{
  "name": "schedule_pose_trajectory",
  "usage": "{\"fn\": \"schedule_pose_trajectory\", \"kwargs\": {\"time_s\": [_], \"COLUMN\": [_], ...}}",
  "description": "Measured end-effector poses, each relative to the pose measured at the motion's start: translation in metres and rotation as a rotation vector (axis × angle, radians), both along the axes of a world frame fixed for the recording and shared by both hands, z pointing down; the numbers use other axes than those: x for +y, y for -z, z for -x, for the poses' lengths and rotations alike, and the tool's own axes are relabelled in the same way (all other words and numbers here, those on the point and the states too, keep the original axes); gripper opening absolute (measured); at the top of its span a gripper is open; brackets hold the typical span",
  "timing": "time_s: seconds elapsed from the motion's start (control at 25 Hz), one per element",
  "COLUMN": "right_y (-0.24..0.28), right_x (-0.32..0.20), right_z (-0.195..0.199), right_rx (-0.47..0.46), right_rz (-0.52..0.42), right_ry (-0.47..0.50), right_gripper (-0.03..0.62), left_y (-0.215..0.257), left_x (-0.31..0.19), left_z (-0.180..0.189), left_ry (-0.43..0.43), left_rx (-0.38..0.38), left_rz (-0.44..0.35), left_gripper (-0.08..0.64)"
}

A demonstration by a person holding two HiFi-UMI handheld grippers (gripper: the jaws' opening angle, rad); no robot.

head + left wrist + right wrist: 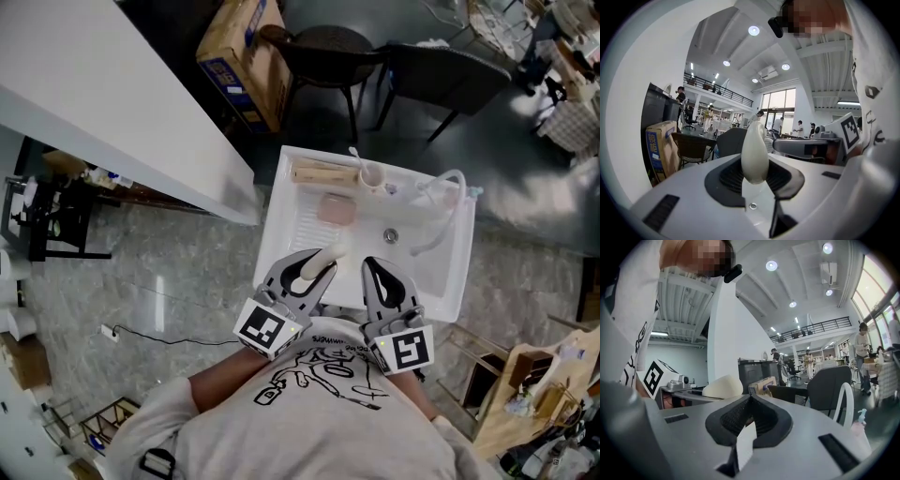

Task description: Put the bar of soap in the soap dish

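Note:
A cream oval bar of soap (754, 152) stands on edge between the pads of my left gripper (323, 260), which is shut on it. In the head view the soap (330, 252) hangs over the near left rim of the white sink (281, 192). A pale pink soap dish (336, 208) lies on the sink's ribbed left part, beyond the soap. My right gripper (373, 265) is held beside the left one over the sink's near edge. Its jaws (750, 401) look shut, with nothing between them. The soap (723, 386) also shows at the left of the right gripper view.
A wooden piece (323, 172) and a small cup (372, 176) sit at the sink's far edge; a white faucet (441, 192) curves over the drain (391, 235). Beyond stand two dark chairs (328, 52), a cardboard box (239, 47) and a white counter (103, 103).

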State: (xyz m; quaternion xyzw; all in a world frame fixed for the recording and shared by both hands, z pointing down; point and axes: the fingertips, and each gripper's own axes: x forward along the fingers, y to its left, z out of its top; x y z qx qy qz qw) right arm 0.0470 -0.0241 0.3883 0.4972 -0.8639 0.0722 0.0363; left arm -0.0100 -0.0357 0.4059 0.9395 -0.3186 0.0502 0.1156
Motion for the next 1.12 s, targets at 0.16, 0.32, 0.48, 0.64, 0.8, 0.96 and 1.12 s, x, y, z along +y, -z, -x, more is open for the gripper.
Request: {"fn": "schedule_pose_trajectory", "kwargs": {"time_s": [0.16, 0.32, 0.48, 0.64, 0.8, 0.96, 1.12], "right_y": [-0.010, -0.019, -0.024, -0.040, -0.055, -0.063, -0.070], "right_x": [-0.005, -0.010, -0.017, -0.020, -0.021, -0.023, -0.024], "right_z": [-0.005, -0.009, -0.010, -0.007, -0.005, -0.002, -0.001], "right_rx": [-0.004, 0.015, 0.015, 0.071, 0.086, 0.092, 0.099], "right_rz": [0.008, 0.010, -0.003, 0.024, 0.035, 0.043, 0.048], "right_ry": [-0.007, -0.009, -0.021, -0.003, 0.008, 0.012, 0.020], "right_gripper": [0.021, 0.021, 0.021, 0.021, 0.021, 0.021, 0.021], "left_y": [-0.017, -0.030, -0.042, -0.058, -0.070, -0.083, -0.095], "left_x": [-0.004, -0.008, -0.012, -0.016, -0.016, -0.016, -0.017], "left_z": [-0.002, -0.005, -0.005, -0.005, -0.007, -0.005, -0.003], "left_ry": [-0.001, -0.008, -0.011, -0.018, -0.028, -0.038, -0.042], "left_rx": [-0.029, -0.051, -0.083, -0.108, -0.129, -0.157, -0.176], "left_rz": [0.016, 0.022, 0.020, 0.029, 0.037, 0.044, 0.040], "left_gripper": [0.103, 0.103, 0.103, 0.103, 0.103, 0.103, 0.103]}}
